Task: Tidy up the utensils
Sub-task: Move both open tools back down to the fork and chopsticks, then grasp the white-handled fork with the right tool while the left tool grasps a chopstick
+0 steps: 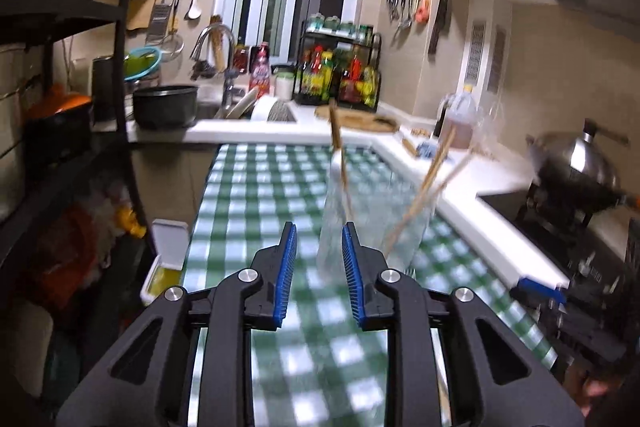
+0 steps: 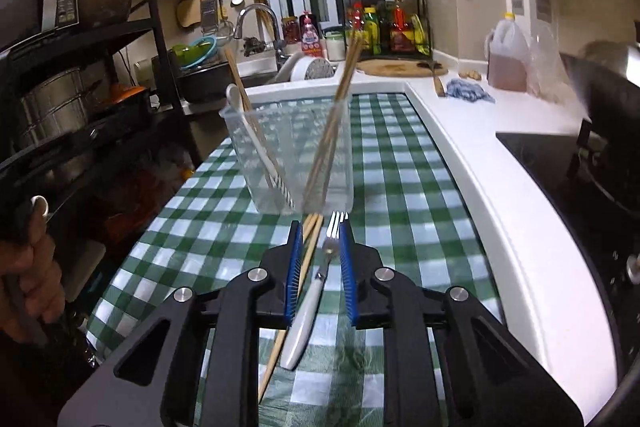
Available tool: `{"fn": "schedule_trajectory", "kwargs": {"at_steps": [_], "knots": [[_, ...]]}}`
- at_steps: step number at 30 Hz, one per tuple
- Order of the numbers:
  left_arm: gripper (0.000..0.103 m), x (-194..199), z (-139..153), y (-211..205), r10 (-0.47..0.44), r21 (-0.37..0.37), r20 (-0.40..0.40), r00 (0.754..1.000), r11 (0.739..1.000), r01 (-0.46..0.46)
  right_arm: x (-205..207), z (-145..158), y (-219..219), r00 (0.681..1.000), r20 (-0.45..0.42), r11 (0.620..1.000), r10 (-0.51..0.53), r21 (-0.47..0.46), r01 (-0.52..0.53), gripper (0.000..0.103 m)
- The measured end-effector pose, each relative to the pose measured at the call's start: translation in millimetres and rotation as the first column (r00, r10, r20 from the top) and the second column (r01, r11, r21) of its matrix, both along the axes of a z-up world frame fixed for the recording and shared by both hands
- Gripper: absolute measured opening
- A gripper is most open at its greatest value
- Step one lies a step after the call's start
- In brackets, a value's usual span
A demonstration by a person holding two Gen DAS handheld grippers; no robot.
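Right gripper [image 2: 319,265], jaws narrowly apart and gripping nothing, straddles the fork [image 2: 310,303] on the tabletop [image 2: 420,187]; its handle runs toward lower frame, chopsticks [image 2: 296,287] alongside. Beyond, frame centre, stands the clear holder [image 2: 290,155]. Left gripper [image 1: 319,267]: likewise empty, farther off.

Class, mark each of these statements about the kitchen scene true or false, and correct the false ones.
1. A fork lies on the checked cloth. True.
2. The clear cup is empty. False: it holds chopsticks and a white spoon.
3. Loose chopsticks lie beside the fork. True.
4. The right tongs grip the cup. False: the fork lies between their pads, the cup stands beyond.
5. The cloth is red. False: green and white.
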State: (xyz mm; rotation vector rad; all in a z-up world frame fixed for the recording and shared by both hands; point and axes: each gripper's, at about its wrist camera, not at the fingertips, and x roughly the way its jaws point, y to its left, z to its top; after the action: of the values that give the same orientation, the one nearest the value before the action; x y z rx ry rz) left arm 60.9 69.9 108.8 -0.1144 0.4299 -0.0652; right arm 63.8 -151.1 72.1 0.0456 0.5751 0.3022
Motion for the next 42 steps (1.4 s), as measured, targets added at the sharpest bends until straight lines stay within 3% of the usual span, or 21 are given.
{"fn": "schedule_trajectory", "kwargs": {"at_steps": [5, 15, 19, 24, 33, 35, 36, 42], "knots": [[0.016, -26, -31, -2, 0.017, -0.010, -0.040, 0.999, 1.000, -0.018, -1, -34, 4, 0.998, -0.066, 1.000, -0.015, 0.025, 0.017, 0.019], [0.014, -25, -60, -7, -0.019, -0.056, -0.096, 0.995, 0.998, 0.013, 6, -73, 33, 0.987, -0.162, 0.996, 0.023, -0.080, -0.036, 0.023], [0.014, -23, -69, -11, -0.043, -0.080, -0.130, 0.991, 0.996, 0.033, 13, -86, 33, 0.975, -0.220, 0.996, 0.026, -0.073, -0.043, 0.026], [0.014, -19, -81, -24, -0.075, -0.070, -0.162, 0.984, 0.995, 0.064, 16, -92, 31, 0.968, -0.249, 0.997, 0.024, -0.066, -0.042, 0.032], [0.014, -10, -113, -52, -0.162, -0.091, -0.251, 0.954, 0.986, 0.143, 19, -95, 32, 0.961, -0.275, 0.995, 0.027, -0.081, -0.051, 0.031], [0.014, -8, -120, -60, -0.182, -0.094, -0.264, 0.947, 0.982, 0.163, 19, -95, 31, 0.960, -0.280, 0.996, 0.026, -0.074, -0.048, 0.028], [0.014, -7, -121, -62, -0.190, -0.095, -0.269, 0.944, 0.981, 0.170, 20, -95, 30, 0.959, -0.283, 0.996, 0.020, -0.073, -0.043, 0.019], [0.011, 0, -131, -77, -0.206, -0.062, -0.312, 0.927, 0.978, 0.197, 20, -94, 23, 0.953, -0.304, 0.997, -0.017, -0.074, -0.006, 0.017]]}}
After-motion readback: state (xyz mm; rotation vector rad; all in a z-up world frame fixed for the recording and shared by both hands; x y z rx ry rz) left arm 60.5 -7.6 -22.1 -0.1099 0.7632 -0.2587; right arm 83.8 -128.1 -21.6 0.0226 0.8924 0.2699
